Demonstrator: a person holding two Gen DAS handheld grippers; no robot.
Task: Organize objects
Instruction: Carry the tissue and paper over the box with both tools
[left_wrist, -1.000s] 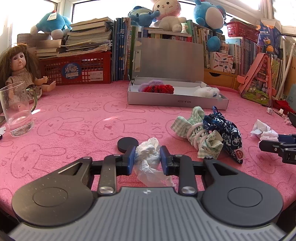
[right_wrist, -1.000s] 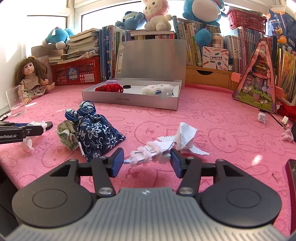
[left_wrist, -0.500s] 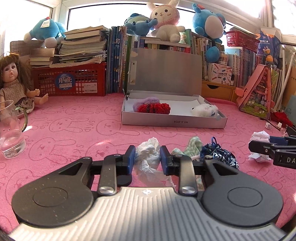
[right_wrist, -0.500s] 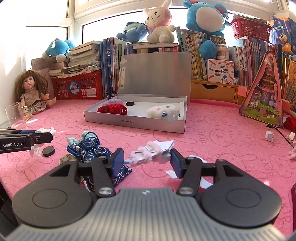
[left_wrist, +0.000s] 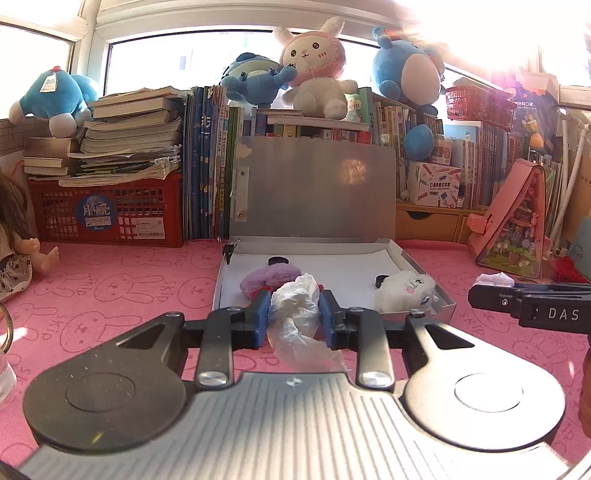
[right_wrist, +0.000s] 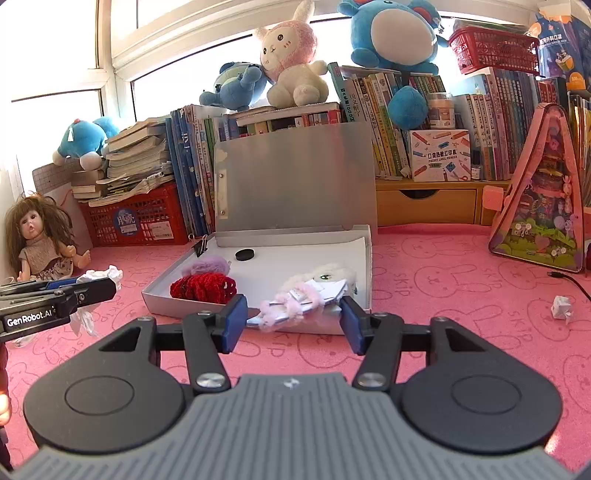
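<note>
Crumpled white wad (left_wrist: 295, 314): pinched between the blue pads of the left gripper (left_wrist: 293, 320); held above the pink mat, just in front of the near wall of the open box.
Left gripper: pressed tight on the wad, with its loose tail hanging below the pads.
Pink fuzzy bundle (right_wrist: 295, 306): clamped lengthwise between the pads of the right gripper (right_wrist: 293, 317); a piece of folded white paper is held with it.
Right gripper: partly spread, closed on the ends of the bundle; held over the mat at the front edge of the box.
Open box (right_wrist: 162, 301): grey, shallow, lid raised upright at the back; set on the pink mat (right_wrist: 443, 295).
Box contents: red knitted item (right_wrist: 203, 288), purple fluffy item (right_wrist: 208, 266), white plush toy (left_wrist: 404, 290) and black disc (right_wrist: 245, 254) are seen inside.
Surroundings: a doll (right_wrist: 40, 243) is seated at the left; a small paper scrap (right_wrist: 562, 307) lies on the mat at the right.
</note>
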